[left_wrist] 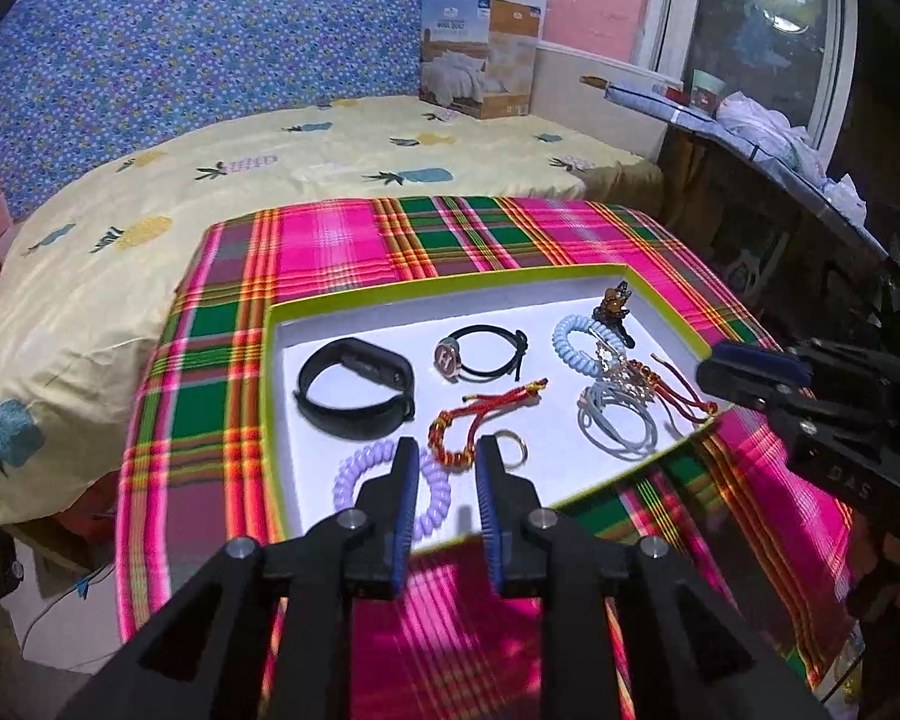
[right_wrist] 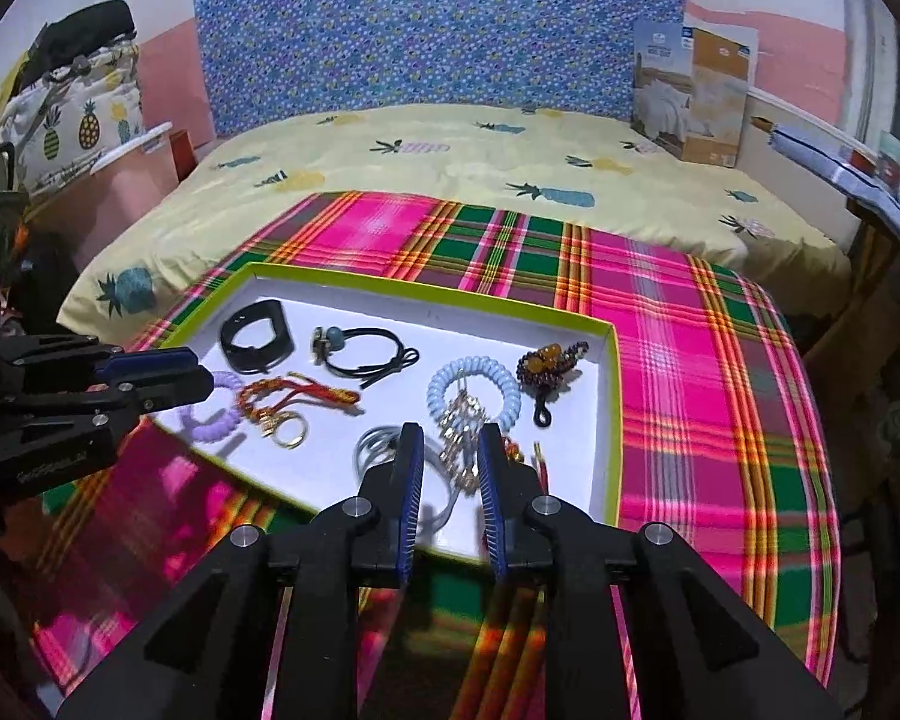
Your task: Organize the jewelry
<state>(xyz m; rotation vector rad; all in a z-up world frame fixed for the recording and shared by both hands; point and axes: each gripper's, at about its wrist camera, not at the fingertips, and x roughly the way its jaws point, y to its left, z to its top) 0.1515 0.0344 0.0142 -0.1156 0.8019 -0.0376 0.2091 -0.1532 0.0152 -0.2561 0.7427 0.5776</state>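
Both grippers, left point(left_wrist: 447, 456) and right point(right_wrist: 448, 444), open and empty over tray point(right_wrist: 611, 420); right above what looks like grey ties point(right_wrist: 378, 441).

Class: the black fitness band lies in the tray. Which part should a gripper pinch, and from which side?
Pinch the thin strap of the black fitness band from above, one finger inside the loop. It lies on its edge as an open loop in the tray, and the strap looks narrower than the tracker body.

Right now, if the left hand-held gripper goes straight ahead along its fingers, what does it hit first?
Probably the red beaded bracelet, which lies in the tray right ahead of the open left hand-held gripper. The purple coil hair tie sits just left of that line. Depth is unclear.
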